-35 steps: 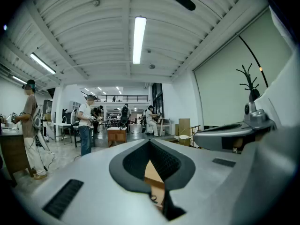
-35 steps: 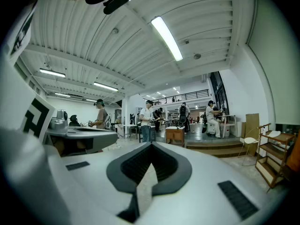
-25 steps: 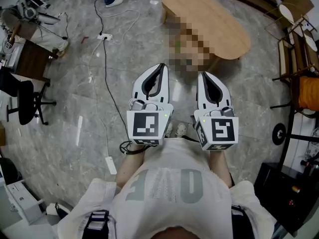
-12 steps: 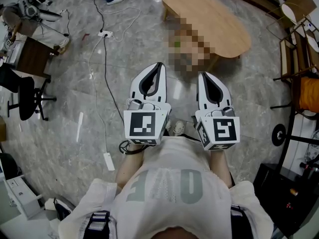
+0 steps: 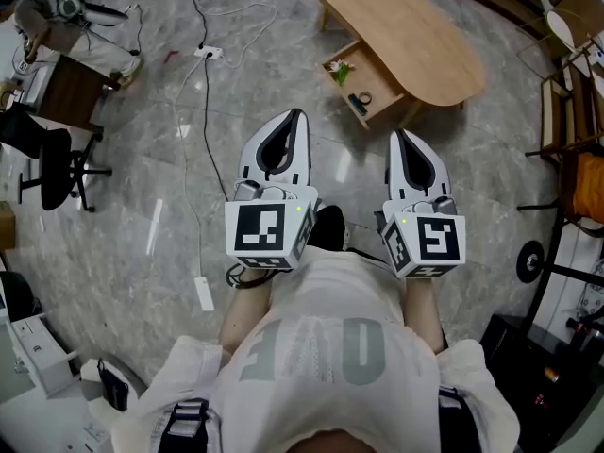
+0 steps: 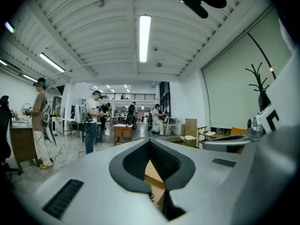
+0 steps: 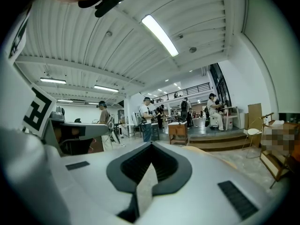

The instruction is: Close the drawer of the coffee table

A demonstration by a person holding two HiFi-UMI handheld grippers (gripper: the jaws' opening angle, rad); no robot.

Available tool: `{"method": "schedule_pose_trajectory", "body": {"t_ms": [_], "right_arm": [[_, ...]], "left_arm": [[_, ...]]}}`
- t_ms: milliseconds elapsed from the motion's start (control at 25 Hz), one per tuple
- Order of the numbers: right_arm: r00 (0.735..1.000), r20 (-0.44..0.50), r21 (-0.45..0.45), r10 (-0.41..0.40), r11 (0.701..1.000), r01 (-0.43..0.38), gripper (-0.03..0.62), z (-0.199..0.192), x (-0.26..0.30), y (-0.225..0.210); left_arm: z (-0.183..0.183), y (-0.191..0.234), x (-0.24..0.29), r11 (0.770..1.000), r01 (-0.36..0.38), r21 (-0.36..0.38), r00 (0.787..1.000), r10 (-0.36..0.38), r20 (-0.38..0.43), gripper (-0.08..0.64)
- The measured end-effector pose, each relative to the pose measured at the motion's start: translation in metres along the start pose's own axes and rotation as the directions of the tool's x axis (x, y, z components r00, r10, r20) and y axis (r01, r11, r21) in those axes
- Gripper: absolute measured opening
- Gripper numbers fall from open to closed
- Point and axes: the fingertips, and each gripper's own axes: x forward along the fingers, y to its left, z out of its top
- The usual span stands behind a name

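Observation:
The oval wooden coffee table (image 5: 415, 31) stands on the grey stone floor, top right in the head view. Its drawer (image 5: 363, 81) is pulled out toward me, with a green item and a dark ring lying inside. Both grippers are held out in front of my chest, well short of the table and touching nothing. The left gripper (image 5: 300, 113) is shut and empty; the left gripper view shows the left gripper (image 6: 151, 138) with a strip of the table's wood (image 6: 153, 172) behind its jaws. The right gripper (image 5: 396, 133) is shut and empty too; the right gripper (image 7: 151, 144) points past the table's right side.
A black cable (image 5: 203, 111) and power strip (image 5: 204, 52) run across the floor on the left. An office chair (image 5: 52, 168) and a dark desk (image 5: 66, 92) stand far left. Wooden chairs (image 5: 566, 111) and a black box (image 5: 528, 347) line the right. People (image 6: 91, 121) stand far off.
The table has shifted slightly right in the picture and its open drawer now shows plainly. The right gripper has drifted a little right and lower. Both grippers stay shut.

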Motion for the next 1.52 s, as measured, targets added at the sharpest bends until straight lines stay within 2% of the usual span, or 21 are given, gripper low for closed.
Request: {"method": "schedule_pose_trajectory", "body": {"t_ms": [160, 360, 760, 920, 1080, 1280, 1520], "right_arm": [[1.000, 0.003, -0.009, 0.015, 1.000, -0.015, 0.006, 0.003, 0.006, -0.001], [1.000, 0.006, -0.001, -0.001, 1.000, 0.001, 0.005, 0.001, 0.017, -0.012], [0.999, 0.037, -0.024, -0.025, 0.999, 0.026, 0.006, 0.011, 0.096, -0.023], [0.998, 0.025, -0.026, -0.052, 0.998, 0.053, 0.006, 0.017, 0.146, -0.042], [0.995, 0.010, -0.030, -0.097, 0.995, 0.097, 0.006, 0.033, 0.208, -0.054], [0.994, 0.009, -0.069, -0.113, 0.991, 0.113, 0.005, 0.061, 0.286, -0.057], [0.991, 0.015, -0.085, -0.131, 0.988, 0.132, 0.006, 0.078, 0.353, -0.065]], "left_arm": [[0.001, 0.008, 0.006, 0.998, 0.003, -0.063, 1.000, -0.003, 0.003, 0.008], [0.003, 0.010, 0.023, 0.996, 0.021, -0.091, 1.000, -0.019, 0.022, 0.008], [0.001, 0.057, 0.100, 0.997, 0.033, -0.075, 0.999, -0.031, 0.024, 0.008], [0.003, 0.079, 0.153, 0.998, 0.044, -0.052, 0.999, -0.043, 0.022, 0.008], [0.017, 0.109, 0.209, 0.995, 0.092, -0.040, 0.995, -0.090, 0.041, 0.008], [0.037, 0.145, 0.276, 0.989, 0.142, -0.035, 0.988, -0.140, 0.062, 0.008], [0.046, 0.175, 0.336, 0.983, 0.185, -0.013, 0.980, -0.183, 0.076, 0.008]]}}
